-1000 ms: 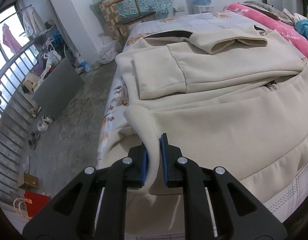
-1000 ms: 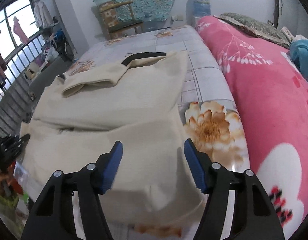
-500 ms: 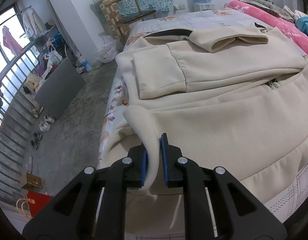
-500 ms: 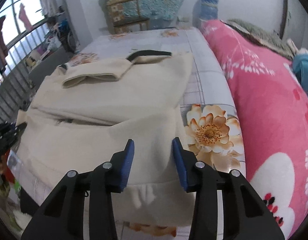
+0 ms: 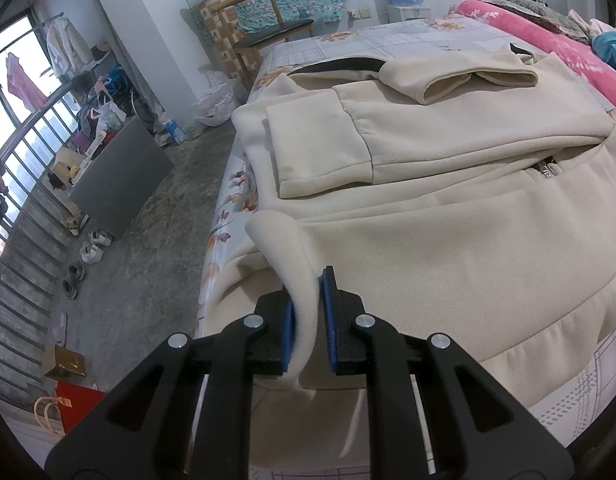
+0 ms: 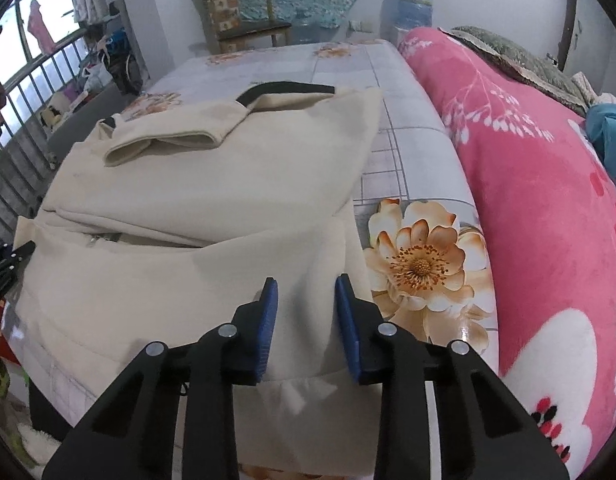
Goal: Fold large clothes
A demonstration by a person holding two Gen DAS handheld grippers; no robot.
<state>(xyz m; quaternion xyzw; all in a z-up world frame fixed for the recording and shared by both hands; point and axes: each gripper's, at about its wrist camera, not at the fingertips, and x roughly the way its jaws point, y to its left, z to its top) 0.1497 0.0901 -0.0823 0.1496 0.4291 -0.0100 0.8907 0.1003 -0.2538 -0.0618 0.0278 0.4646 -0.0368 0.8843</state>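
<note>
On a bed with a flowered sheet, a large cream jacket lies spread out, its sleeves already folded across the chest and its bottom edge hanging just over the near side of the bed. At the jacket's near left corner, the left gripper is closed tight on a raised ridge of the hem, with cloth pinched between its two blue pads. At the jacket's near right corner, the right gripper is partly open over the hem, its blue fingers straddling the cloth with a clear gap either side (it does not appear to hold anything yet). Beside the jacket, on its right, runs a thick pink blanket. The likely risk is an uneven lift: if the right gripper closes on only the top layer, or misses the hem, that side could sag or slip free. The folded sleeves could also slide out of place if the hem is pulled up too sharply.
</note>
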